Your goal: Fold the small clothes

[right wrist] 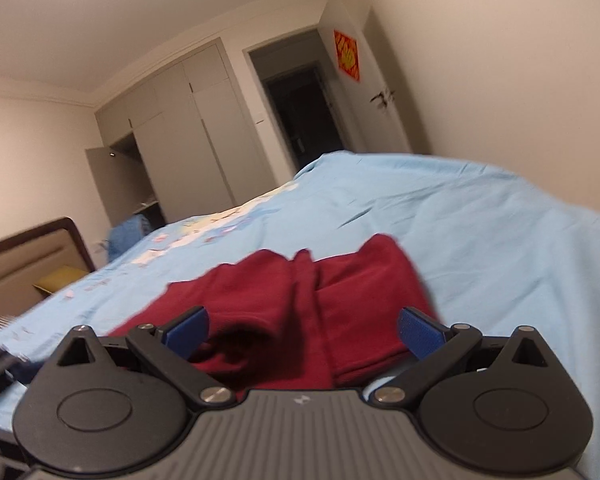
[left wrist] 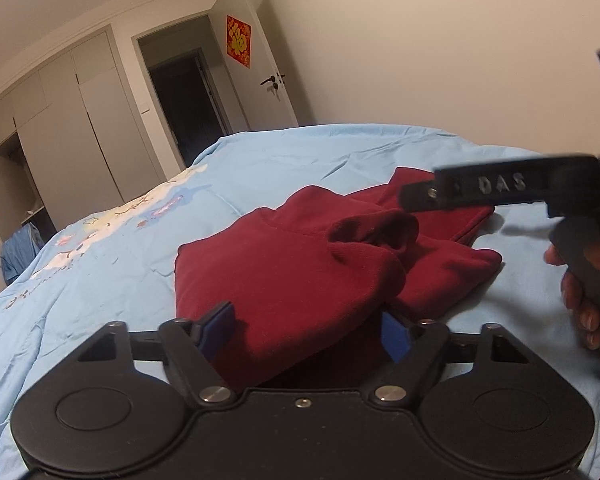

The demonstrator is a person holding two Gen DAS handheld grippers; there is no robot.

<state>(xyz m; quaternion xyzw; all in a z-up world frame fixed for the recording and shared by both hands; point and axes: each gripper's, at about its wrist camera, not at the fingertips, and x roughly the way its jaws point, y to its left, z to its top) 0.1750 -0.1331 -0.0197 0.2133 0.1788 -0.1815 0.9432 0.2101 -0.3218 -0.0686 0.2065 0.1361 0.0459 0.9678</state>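
The dark red fleece garment is lying part-folded in a lumpy heap on the near end of the light blue bedsheet, one sleeve cuff standing up on top, so more folding looks needed. The left gripper is hovering at its near edge with blue pads spread wide and holding nothing, likely lining up a pinch. The right gripper, gaping empty too, is hanging over the garment's right side.
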